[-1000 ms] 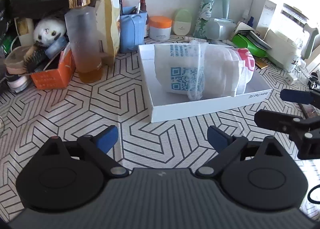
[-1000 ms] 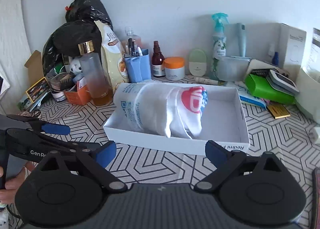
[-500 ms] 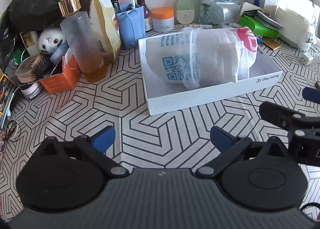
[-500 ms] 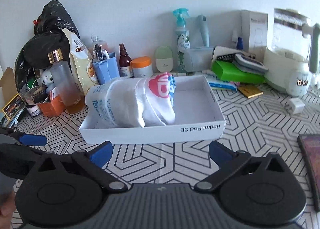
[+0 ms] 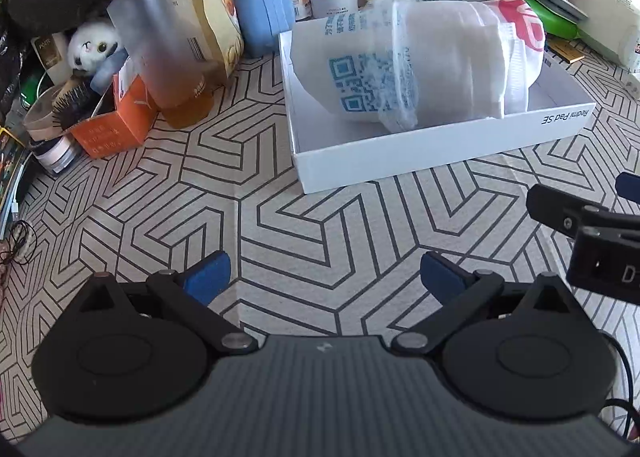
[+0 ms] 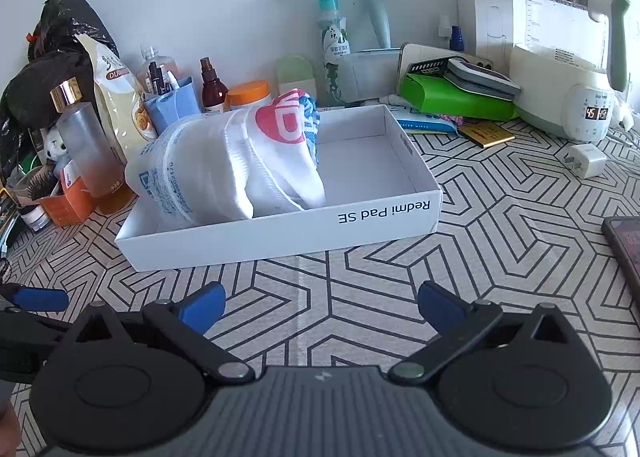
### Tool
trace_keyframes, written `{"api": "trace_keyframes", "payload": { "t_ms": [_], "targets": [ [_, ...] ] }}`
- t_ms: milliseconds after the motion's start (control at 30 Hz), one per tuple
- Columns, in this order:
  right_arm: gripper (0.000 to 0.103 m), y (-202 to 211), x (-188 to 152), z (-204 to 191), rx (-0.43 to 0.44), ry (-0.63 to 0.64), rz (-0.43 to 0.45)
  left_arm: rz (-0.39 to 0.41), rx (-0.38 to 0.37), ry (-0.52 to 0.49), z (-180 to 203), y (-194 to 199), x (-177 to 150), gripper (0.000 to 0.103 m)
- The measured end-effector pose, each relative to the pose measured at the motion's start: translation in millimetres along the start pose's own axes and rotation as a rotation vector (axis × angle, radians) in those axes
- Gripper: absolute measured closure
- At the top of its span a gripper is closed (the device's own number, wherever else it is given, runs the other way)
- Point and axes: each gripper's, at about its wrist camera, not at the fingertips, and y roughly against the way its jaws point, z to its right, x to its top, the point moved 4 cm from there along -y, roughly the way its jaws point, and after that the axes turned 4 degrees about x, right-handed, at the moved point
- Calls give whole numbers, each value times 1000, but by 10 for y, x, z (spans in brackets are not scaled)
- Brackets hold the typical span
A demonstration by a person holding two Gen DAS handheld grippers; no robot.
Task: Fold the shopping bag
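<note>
Now, left wrist view: the left gripper (image 5: 322,275) hangs over the hexagon-patterned tablecloth (image 5: 312,217) with its blue-padded fingers spread wide and nothing between them. Compared with a second ago the camera sits higher and tilts down more, so the shallow white cardboard box lid (image 5: 432,151) has slid up the picture. The bag itself has not shifted: the rolled white plastic shopping bag with a blue QR code and red logo (image 5: 432,69) lies on its side inside the lid, leaning toward the lid's left end. The right gripper (image 5: 576,217) shows at the right edge, clear of the lid.

Right wrist view: the right gripper (image 6: 318,307) is also spread wide and empty, hovering above the cloth just short of the lid's front wall (image 6: 280,233). Over the last second this view has swung so the lid and bag (image 6: 232,161) sit more to the left, and a white electric kettle (image 6: 568,69) has come in at the right. The left gripper's blue fingertip (image 6: 40,299) pokes in at the far left.

Reading: bag looks folded and rolled into a bundle and parked in the lid, both tools let go and backing off. Judged from this, the task is at or near its end; only risk is the loose roll springing open.
</note>
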Motion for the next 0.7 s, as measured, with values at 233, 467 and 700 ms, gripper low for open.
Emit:
{"api": "trace_keyframes", "payload": {
  "t_ms": [233,467,700],
  "targets": [
    [0,17,6,-63,-32,59,33,39,57,-46,24,73,-43,0],
    [0,-2,2,-69,-34,56,20,41,40,-93,111,85,-68,0],
    [0,5,-23,-129,-49,100,16,46,59,-124,179,91,-89,0]
  ]
}}
